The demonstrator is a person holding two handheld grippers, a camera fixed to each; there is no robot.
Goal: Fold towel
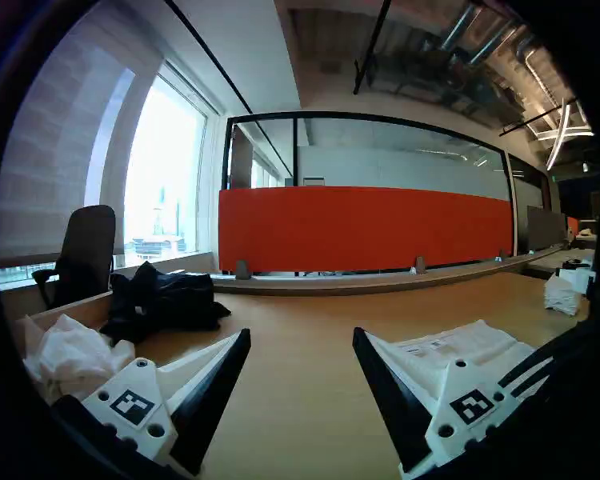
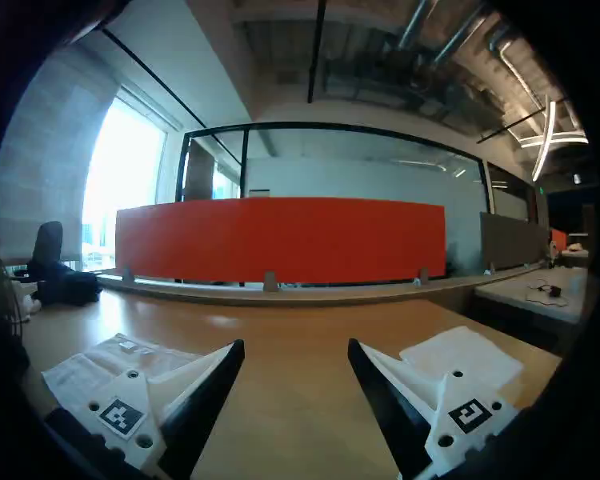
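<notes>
In the left gripper view, my left gripper [image 1: 300, 334] hovers low over the wooden desk [image 1: 300, 384], open with nothing between its fingers. A flat white towel [image 1: 460, 346] with a small label lies just behind its right finger. A crumpled white towel heap [image 1: 68, 356] sits by its left finger. In the right gripper view, my right gripper [image 2: 296, 344] is also open and empty above the desk [image 2: 292, 400]. A flat white towel [image 2: 116, 362] with a label lies behind its left finger, and a smaller folded white towel [image 2: 464, 356] lies behind its right finger.
A black bag [image 1: 164, 302] rests at the desk's back left, seen farther off as a black bag [image 2: 64, 286]. An orange partition [image 1: 364, 228] closes the desk's far edge. An office chair [image 1: 84, 256] stands by the window. More white cloth [image 1: 564, 292] is stacked at far right.
</notes>
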